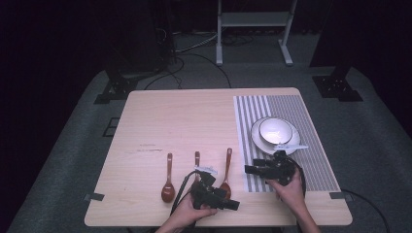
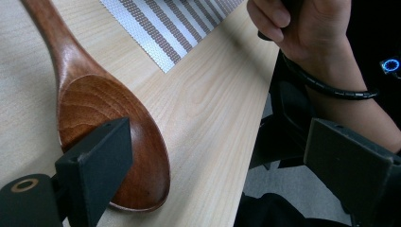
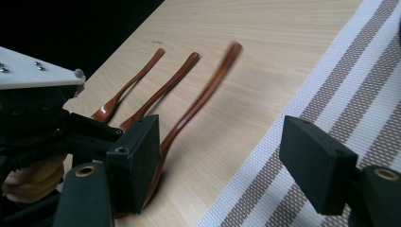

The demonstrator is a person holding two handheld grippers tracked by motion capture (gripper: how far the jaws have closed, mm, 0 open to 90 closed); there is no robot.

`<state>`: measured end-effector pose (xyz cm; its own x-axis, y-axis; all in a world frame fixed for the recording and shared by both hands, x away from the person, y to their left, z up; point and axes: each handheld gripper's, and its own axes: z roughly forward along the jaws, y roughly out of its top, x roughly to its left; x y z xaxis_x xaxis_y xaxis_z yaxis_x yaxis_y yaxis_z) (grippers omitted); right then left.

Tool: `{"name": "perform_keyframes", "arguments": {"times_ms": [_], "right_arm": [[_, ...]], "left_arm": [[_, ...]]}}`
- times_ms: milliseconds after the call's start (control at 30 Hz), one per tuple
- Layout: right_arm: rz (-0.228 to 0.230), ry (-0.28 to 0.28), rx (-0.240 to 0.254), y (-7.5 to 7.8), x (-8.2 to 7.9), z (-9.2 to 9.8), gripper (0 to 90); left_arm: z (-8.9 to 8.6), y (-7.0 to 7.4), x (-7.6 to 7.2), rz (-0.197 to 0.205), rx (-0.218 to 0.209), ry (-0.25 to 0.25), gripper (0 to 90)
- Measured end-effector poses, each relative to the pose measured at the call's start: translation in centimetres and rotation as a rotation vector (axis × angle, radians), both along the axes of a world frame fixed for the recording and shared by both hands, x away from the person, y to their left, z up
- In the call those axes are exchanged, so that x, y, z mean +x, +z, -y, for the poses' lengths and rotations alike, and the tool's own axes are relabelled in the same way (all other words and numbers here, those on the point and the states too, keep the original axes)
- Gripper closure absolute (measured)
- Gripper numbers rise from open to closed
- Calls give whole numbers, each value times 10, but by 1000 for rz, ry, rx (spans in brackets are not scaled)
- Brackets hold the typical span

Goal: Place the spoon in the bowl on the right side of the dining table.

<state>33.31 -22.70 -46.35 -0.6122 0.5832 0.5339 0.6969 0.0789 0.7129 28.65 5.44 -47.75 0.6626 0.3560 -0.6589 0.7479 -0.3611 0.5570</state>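
Three brown wooden spoons lie side by side near the table's front edge: left spoon (image 1: pixel 167 180), middle spoon (image 1: pixel 197 160), right spoon (image 1: pixel 228 164). My left gripper (image 1: pixel 228 199) is low over the right spoon's bowl and points right. In the left gripper view that gripper (image 2: pixel 222 175) is open, with the right spoon (image 2: pixel 104 113) lying against its left jaw. My right gripper (image 1: pixel 253 166) points left over the striped placemat (image 1: pixel 291 107) edge. It (image 3: pixel 227 165) is open and holds nothing, and the right spoon (image 3: pixel 203 99) runs past its left jaw.
A white plate (image 1: pixel 257 141) carrying a white bowl (image 1: pixel 275 130) sits on the placemat just behind my right gripper. The table's front edge (image 2: pixel 255 127) is close to the left gripper. A metal stand (image 1: pixel 252 19) is on the floor beyond the table.
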Motion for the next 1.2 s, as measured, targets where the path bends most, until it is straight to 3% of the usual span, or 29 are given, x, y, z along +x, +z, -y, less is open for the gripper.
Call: {"name": "perform_keyframes", "arguments": {"times_ms": [400, 800, 1100, 1200], "right_arm": [[-63, 36, 18, -5, 21, -18, 287], [-91, 58, 16, -6, 43, -38, 287], [-126, 49, 15, -14, 60, -49, 359], [-139, 48, 13, -17, 65, -53, 432]], "left_arm": [[0, 0, 0, -1, 1, 1, 76], [0, 0, 0, -3, -2, 0, 77], [-1, -1, 0, -6, -5, 0, 76], [-1, 0, 0, -5, -3, -1, 76]]}}
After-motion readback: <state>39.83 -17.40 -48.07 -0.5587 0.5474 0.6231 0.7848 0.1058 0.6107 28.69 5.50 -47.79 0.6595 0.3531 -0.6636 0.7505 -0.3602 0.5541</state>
